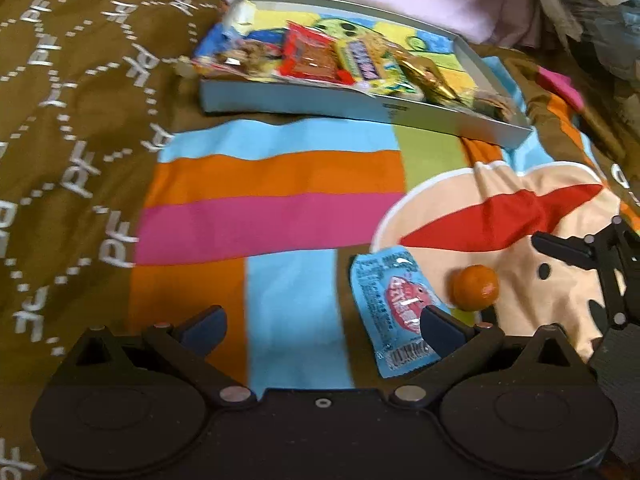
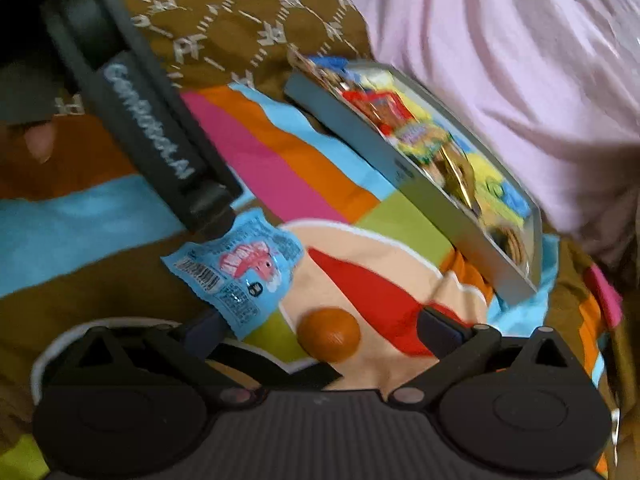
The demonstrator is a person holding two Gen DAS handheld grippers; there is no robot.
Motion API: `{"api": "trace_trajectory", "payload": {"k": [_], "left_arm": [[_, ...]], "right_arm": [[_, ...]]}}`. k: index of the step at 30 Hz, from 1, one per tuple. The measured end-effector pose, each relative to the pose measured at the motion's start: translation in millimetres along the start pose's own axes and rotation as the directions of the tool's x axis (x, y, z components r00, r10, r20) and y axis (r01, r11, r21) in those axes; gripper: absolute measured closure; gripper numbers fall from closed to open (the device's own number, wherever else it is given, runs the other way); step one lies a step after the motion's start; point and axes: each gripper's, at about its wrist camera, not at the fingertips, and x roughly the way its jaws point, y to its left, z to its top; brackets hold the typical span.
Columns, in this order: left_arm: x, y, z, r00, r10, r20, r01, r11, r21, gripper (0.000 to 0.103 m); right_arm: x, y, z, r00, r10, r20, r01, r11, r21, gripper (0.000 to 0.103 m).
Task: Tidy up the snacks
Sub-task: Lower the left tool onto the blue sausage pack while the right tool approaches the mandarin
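We've got both grippers hanging over the striped blanket [image 1: 272, 200] right now. Our left gripper [image 1: 320, 326] has its jaws spread wide, nothing in them, with the blue candy packet [image 1: 394, 312] lying flat by its right finger, lower right of the frame. The orange ball [image 2: 329, 334] sits between the wide-apart fingers of our right gripper [image 2: 320, 330], not pinched. The grey snack box [image 1: 360, 110], packed with wrappers, is up top.
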Motion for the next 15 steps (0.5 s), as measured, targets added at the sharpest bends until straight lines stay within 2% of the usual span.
{"api": "trace_trajectory", "payload": {"k": [4,8,12,15], "left_arm": [[11.0,-13.1,2.8,0.999,-0.042,-0.001,0.042,0.999,0.035,0.001],[21.4,-24.3,2.9,0.997,-0.071,-0.023,0.072,0.996,0.060,0.001],[34.0,-34.0,-0.4,0.997,-0.052,-0.057,0.057,0.995,0.084,0.001],[41.3,-42.0,-3.3,0.999,-0.018,-0.047,0.023,0.992,0.127,0.001]], "right_arm": [[3.2,-10.1,-4.0,0.997,0.032,-0.067,-0.031,0.999,0.020,0.000],[-7.7,-15.9,-6.2,0.992,0.097,-0.085,-0.096,0.995,0.011,0.001],[-21.6,-18.7,-7.6,0.997,0.000,-0.074,-0.005,0.998,-0.065,0.001],[-20.5,-31.0,-11.7,0.996,-0.055,-0.070,0.053,0.998,-0.032,0.001]]}}
